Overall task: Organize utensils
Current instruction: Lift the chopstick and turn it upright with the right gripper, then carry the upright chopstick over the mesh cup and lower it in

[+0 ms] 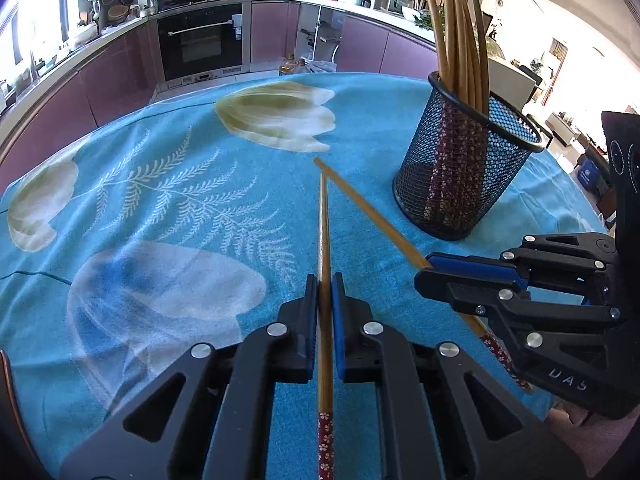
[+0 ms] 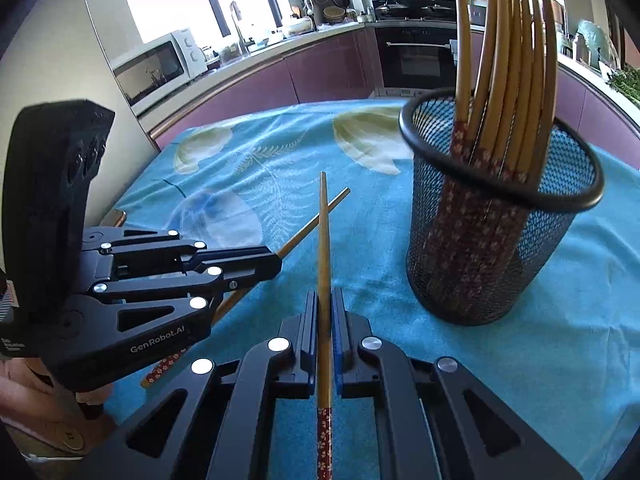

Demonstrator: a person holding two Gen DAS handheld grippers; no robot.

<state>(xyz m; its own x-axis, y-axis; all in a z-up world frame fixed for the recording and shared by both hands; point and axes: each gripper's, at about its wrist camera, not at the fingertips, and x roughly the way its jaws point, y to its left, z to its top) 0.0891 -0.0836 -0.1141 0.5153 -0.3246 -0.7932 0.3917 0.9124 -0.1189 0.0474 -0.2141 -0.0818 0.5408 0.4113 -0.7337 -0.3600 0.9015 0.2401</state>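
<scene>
Both sets of fingers are pinching right now: the left gripper (image 1: 325,280) has its blue pads clamped on a bamboo chopstick (image 1: 324,232), which runs straight out ahead between the fingers, pale tip pointing far, red flowered end trailing back near the camera. Over on the right, the right gripper (image 2: 325,296) is doing the same, fingers pressed onto a second chopstick (image 2: 323,232), tip forward, patterned end toward the wrist. In the left wrist view that second stick slants across from the right, and its tip comes close to the first one's tip; from the right wrist view the two sticks cross near their tips. Both are held above the table (image 1: 168,208), which is draped in a turquoise cloth with pale tulips and fern sprays. Standing upright on the far right of the cloth is the black mesh holder (image 1: 460,168), already packed with a bundle of matching chopsticks (image 1: 456,52), patterned ends down, bamboo tips fanning upward. Beyond the table, purple kitchen cabinets (image 1: 120,76) and a built-in oven (image 1: 200,44).
</scene>
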